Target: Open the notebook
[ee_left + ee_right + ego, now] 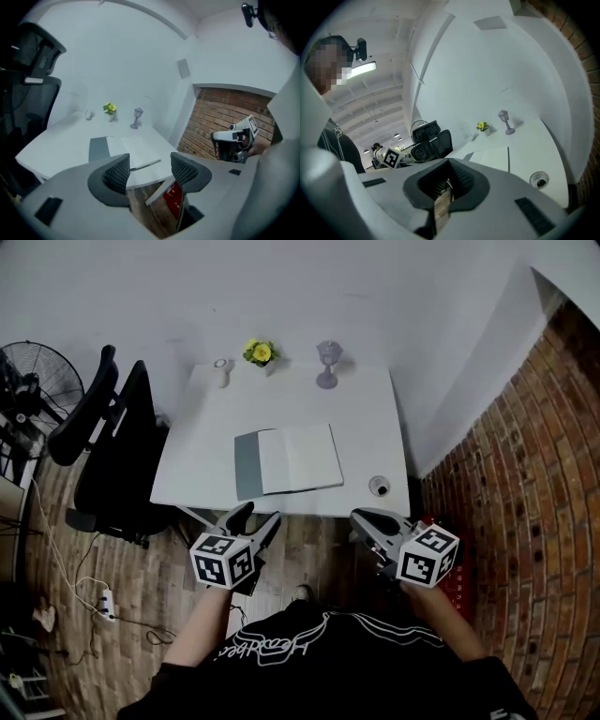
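Observation:
The notebook (286, 458) lies open on the white table (366, 409), its grey cover flat to the left and white pages to the right. It also shows in the left gripper view (124, 147) and the right gripper view (497, 157). My left gripper (255, 519) hangs off the table's near edge, jaws open (150, 171) with nothing between them. My right gripper (367, 521) is held at the near right corner, also off the table. Its jaws are closed together (446, 185) and hold nothing.
A yellow flower pot (261, 353), a small lantern ornament (327, 364) and a little white object (221, 371) stand along the table's far edge. A small round cup (379, 486) sits near the front right. A black chair (112, 446) and a fan (28, 381) stand left, a brick wall (525, 474) right.

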